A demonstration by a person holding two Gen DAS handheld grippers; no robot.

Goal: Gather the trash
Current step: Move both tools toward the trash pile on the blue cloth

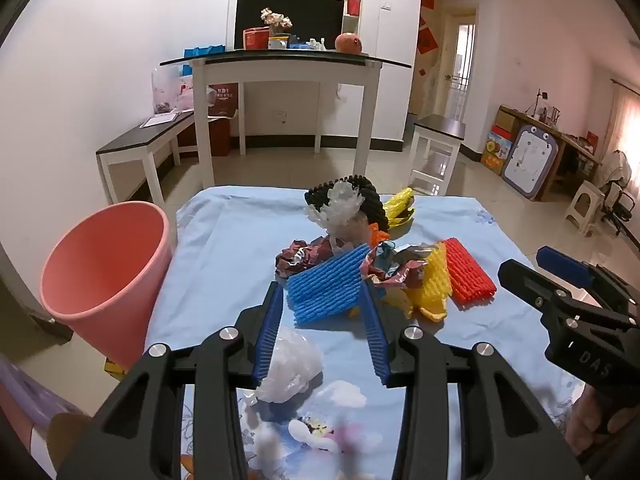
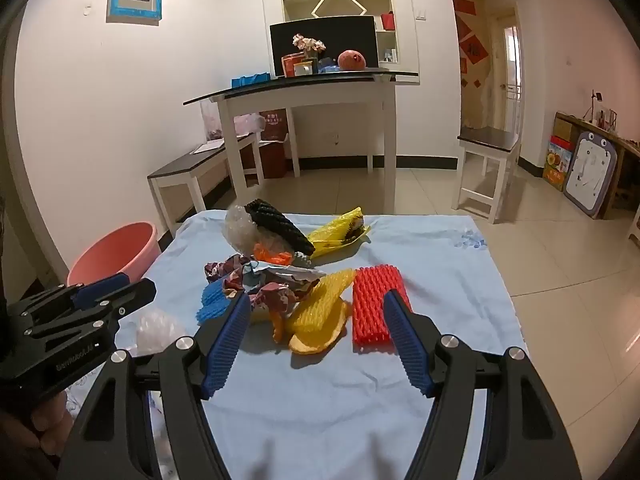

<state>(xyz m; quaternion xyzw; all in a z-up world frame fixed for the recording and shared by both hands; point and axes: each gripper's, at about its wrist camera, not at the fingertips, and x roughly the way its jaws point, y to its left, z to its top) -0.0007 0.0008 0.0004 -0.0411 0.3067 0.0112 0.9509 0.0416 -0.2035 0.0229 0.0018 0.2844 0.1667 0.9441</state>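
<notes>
Trash is piled on a table under a light-blue cloth (image 1: 224, 248): a blue foam net (image 1: 324, 292), crumpled foil wrappers (image 1: 304, 256), a yellow foam net (image 2: 320, 308), a red foam net (image 2: 370, 308), a black net (image 1: 360, 192) and a yellow bag (image 2: 340, 228). My left gripper (image 1: 321, 292) is open and hovers short of the blue net, over a crumpled clear plastic piece (image 1: 294, 364). My right gripper (image 2: 316, 304) is open above the cloth, with the yellow and red nets ahead of its fingers. Neither holds anything.
A pink bin (image 1: 100, 320) stands on the floor at the table's left edge. Behind the table are a white side table (image 1: 280, 72), a low bench (image 1: 136, 148) and a stool (image 2: 486, 148). Tiled floor lies to the right.
</notes>
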